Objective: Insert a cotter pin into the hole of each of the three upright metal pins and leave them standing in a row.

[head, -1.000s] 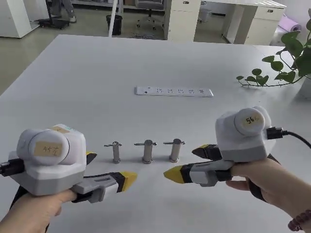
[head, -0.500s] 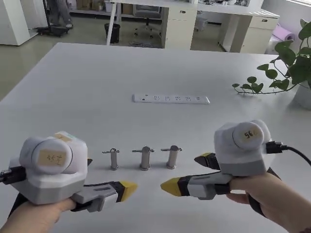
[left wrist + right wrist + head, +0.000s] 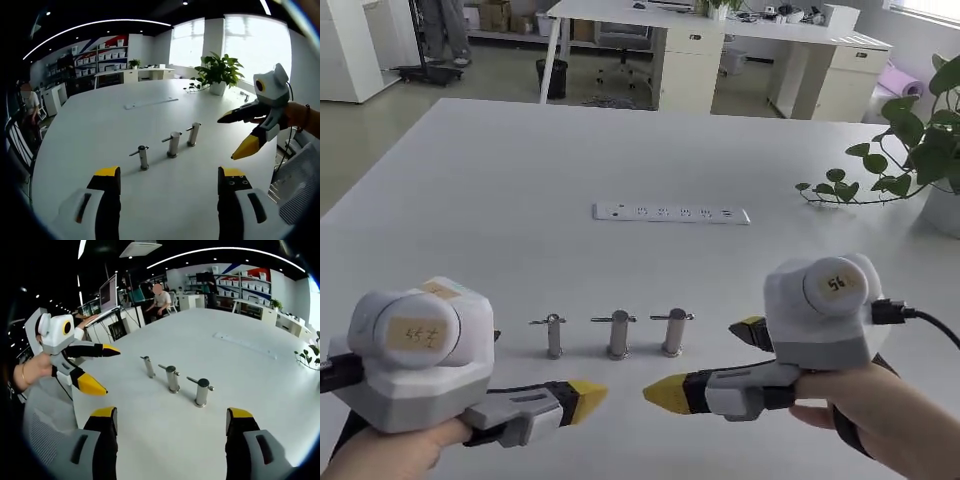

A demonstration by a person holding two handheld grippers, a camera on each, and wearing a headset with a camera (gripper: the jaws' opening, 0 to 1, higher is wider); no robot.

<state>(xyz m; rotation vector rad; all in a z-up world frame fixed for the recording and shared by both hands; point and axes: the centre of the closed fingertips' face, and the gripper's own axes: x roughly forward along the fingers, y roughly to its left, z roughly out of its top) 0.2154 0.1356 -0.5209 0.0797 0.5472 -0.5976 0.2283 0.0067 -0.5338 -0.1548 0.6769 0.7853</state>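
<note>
Three short upright metal pins stand in a row on the white table: left (image 3: 554,336), middle (image 3: 618,335) and right (image 3: 673,332). Each has a thin cotter pin crosswise through its top. The same row appears in the left gripper view (image 3: 173,144) and in the right gripper view (image 3: 172,378). My left gripper (image 3: 542,366) is open, just in front of the row on the left, and holds nothing (image 3: 170,175). My right gripper (image 3: 703,360) is open in front of the row on the right, also holding nothing (image 3: 171,414). The two yellow-tipped grippers point toward each other.
A white power strip (image 3: 672,213) lies flat beyond the pins. A potted trailing plant (image 3: 910,150) stands at the table's far right. Behind the table are desks and chairs, and a seated person (image 3: 160,297).
The head camera has tilted, so the whole picture shifted. Both grippers stayed open and drew slightly back from the row. The three pins did not move.
</note>
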